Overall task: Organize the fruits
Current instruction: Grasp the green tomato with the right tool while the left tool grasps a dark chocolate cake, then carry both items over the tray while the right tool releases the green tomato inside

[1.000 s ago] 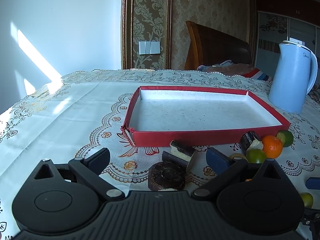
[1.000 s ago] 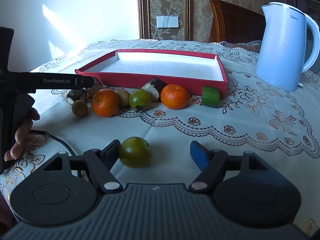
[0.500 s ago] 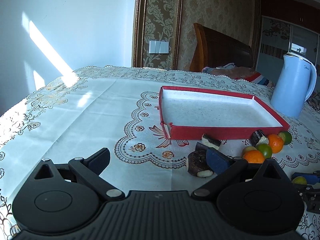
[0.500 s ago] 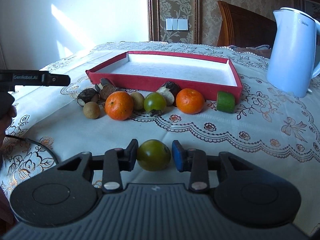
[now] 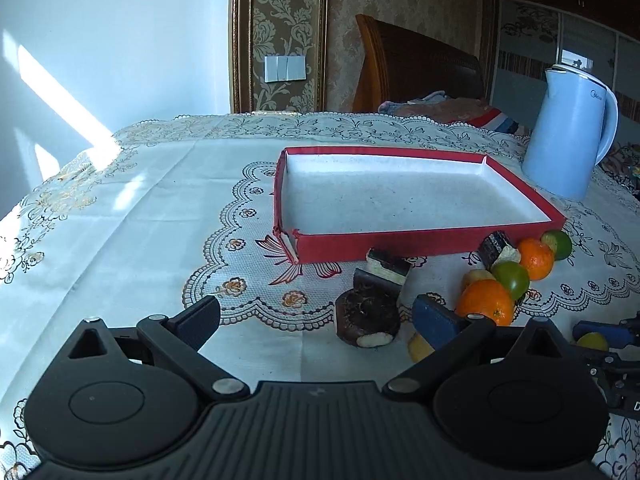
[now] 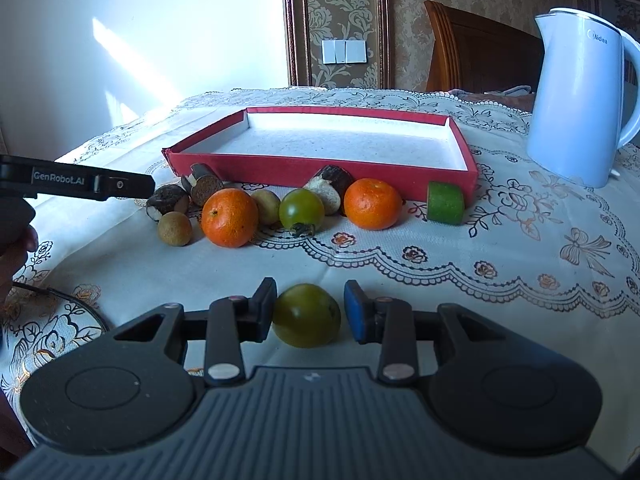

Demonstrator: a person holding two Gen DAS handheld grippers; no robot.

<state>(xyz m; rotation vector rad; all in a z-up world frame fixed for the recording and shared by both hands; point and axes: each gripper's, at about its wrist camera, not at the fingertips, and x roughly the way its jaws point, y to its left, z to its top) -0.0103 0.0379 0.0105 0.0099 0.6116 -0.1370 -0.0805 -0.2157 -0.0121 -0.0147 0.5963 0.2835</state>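
My right gripper (image 6: 310,308) is shut on a green tomato (image 6: 306,320) just above the lace tablecloth. Beyond it a row of fruit lies before the red tray (image 6: 320,166): two oranges (image 6: 229,217) (image 6: 373,203), another green tomato (image 6: 301,209), a lime piece (image 6: 445,202), a small brown fruit (image 6: 174,229) and dark chunks (image 6: 168,200). My left gripper (image 5: 316,316) is open, with nothing between its fingers. A dark round chunk (image 5: 368,316) lies just ahead of it, near the tray's (image 5: 420,242) front left corner.
A pale blue kettle (image 6: 576,108) stands right of the tray. The left gripper's arm (image 6: 92,182) reaches in from the left edge of the right wrist view, with a hand and a cable below it. A wooden headboard stands behind the table.
The right gripper's jaws went from wide apart to closed around the green tomato. The left gripper swung left, then back right, so the tray shifted in its view.
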